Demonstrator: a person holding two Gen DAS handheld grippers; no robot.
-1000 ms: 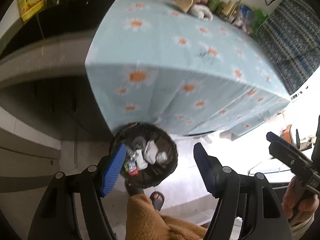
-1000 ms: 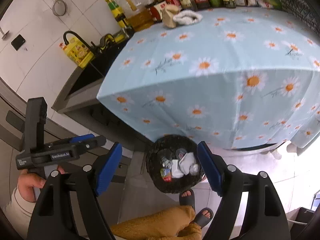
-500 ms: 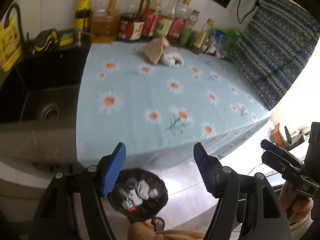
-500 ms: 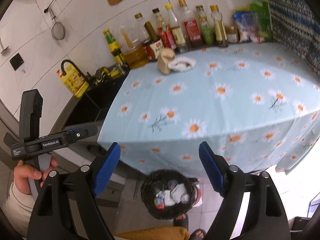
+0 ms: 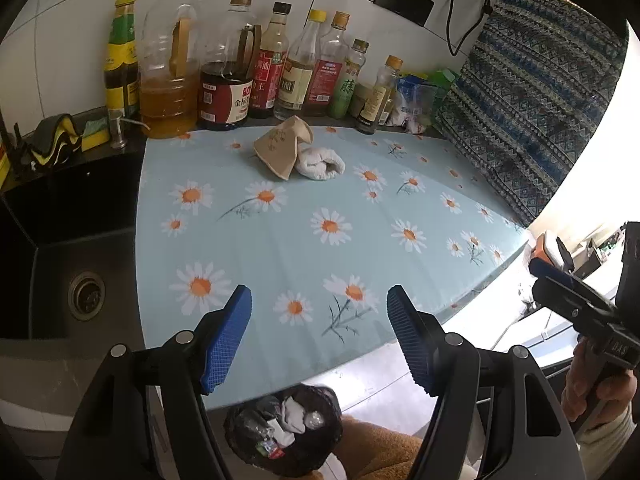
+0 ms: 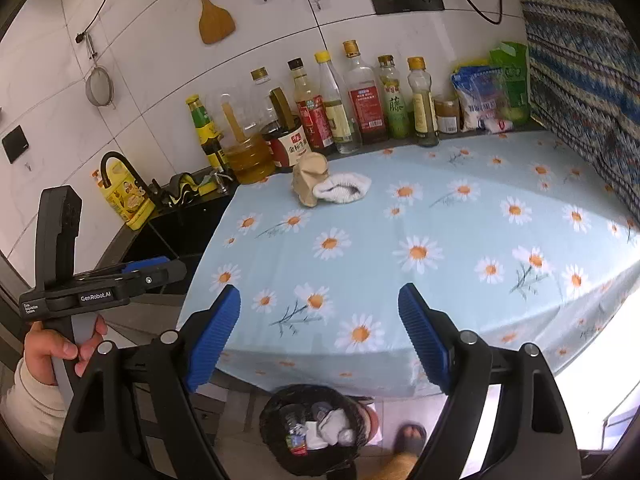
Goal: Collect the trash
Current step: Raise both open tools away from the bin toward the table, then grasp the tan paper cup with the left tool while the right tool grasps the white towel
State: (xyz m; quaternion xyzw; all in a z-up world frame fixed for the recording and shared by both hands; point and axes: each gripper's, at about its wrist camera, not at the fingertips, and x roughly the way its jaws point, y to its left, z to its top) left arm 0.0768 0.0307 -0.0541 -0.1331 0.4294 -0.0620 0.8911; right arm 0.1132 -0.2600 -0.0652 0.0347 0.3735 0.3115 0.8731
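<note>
Two pieces left on the table

Bin (image 5: 284,430) at 6 o'clock holds trash; brown paper (image 5: 282,148) and white wad (image 5: 320,163) wait at 12. Left gripper (image 5: 319,334) and right gripper (image 6: 320,332) both released, empty.

Sharp, evenly lit fisheye views; blown-out daylight glare at right, dark corners.

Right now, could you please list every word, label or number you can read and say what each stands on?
"GenRobot.AI": side of the left gripper.
"藤": green bottle.
"金标": dark sauce jug.
"DAS": body of the right gripper.
The other bottle labels and the packets are too small or blurred to read.
</note>
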